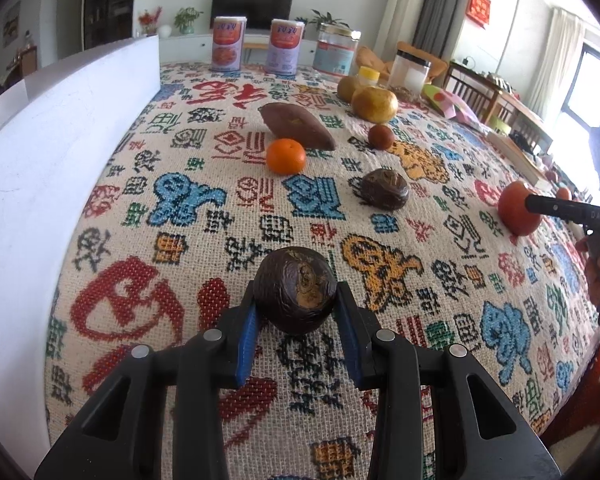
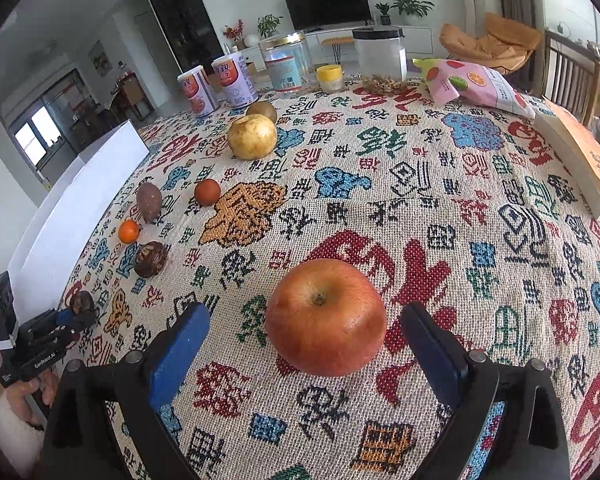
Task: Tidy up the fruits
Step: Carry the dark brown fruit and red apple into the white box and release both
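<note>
My left gripper [image 1: 296, 300] is shut on a dark wrinkled passion fruit [image 1: 295, 290], its blue pads touching both sides, low over the patterned tablecloth [image 1: 440, 280]. My right gripper [image 2: 304, 320] is open around a red apple [image 2: 326, 324] that sits on the cloth between the jaws without touching them. The apple also shows in the left wrist view [image 1: 518, 208]. On the cloth lie a second passion fruit [image 1: 384, 189], a tangerine [image 1: 286, 156], a sweet potato [image 1: 296, 125], a small brown fruit [image 1: 381, 136], a yellow pear [image 1: 374, 104] and a kiwi [image 2: 261, 112].
A white board [image 1: 60, 140] stands along the left edge. At the back are two cans [image 1: 228, 44], a clear tin jar [image 1: 336, 53], a black-lidded jar [image 2: 380, 56] and a small yellow-lidded jar [image 2: 329, 78]. A snack bag [image 2: 472, 84] and a book [image 2: 580, 156] lie at the right.
</note>
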Action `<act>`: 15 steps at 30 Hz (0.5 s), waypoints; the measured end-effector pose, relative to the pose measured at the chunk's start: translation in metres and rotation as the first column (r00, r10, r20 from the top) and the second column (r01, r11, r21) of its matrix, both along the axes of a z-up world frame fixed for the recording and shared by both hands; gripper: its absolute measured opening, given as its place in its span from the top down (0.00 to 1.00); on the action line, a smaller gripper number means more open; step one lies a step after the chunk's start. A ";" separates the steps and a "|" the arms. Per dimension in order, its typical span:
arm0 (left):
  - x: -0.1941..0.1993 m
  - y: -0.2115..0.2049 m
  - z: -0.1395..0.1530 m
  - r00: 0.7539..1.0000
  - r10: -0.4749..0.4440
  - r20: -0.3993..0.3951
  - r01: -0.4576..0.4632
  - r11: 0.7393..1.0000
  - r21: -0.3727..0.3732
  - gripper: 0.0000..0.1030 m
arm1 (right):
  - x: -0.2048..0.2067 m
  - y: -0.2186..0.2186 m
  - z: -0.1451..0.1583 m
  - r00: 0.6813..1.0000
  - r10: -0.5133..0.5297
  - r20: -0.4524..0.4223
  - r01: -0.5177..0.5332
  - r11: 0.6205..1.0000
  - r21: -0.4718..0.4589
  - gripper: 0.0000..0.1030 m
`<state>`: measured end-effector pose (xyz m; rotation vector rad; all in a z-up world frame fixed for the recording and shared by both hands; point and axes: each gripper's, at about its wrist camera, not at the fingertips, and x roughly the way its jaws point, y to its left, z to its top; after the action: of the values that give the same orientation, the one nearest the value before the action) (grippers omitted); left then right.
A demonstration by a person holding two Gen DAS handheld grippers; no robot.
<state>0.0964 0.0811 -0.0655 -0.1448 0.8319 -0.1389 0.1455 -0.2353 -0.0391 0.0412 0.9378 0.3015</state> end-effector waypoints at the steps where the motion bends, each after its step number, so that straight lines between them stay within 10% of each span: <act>1: -0.001 0.001 0.001 1.000 -0.001 0.002 0.001 1.000 -0.011 0.65 | 0.003 0.006 -0.006 1.000 0.001 -0.004 -0.001 0.999 -0.046 0.08; 4: -0.007 0.005 0.008 1.000 0.002 0.003 -0.002 0.998 -0.058 0.65 | 0.008 0.010 -0.019 0.999 -0.026 -0.020 0.024 0.992 -0.124 0.32; 10: -0.039 0.026 0.070 0.998 0.037 0.043 -0.026 0.974 -0.226 0.65 | -0.008 0.003 0.001 0.997 -0.061 -0.041 0.064 0.995 0.080 0.32; 15: -0.067 0.078 0.148 0.986 0.129 0.109 -0.093 0.954 -0.286 0.65 | -0.016 0.076 0.054 0.992 0.126 -0.013 -0.118 0.955 0.272 0.32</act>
<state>0.0293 0.1586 0.0822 -0.4445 0.6722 -0.1576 0.1300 -0.1595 0.0153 0.2401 0.9260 0.5443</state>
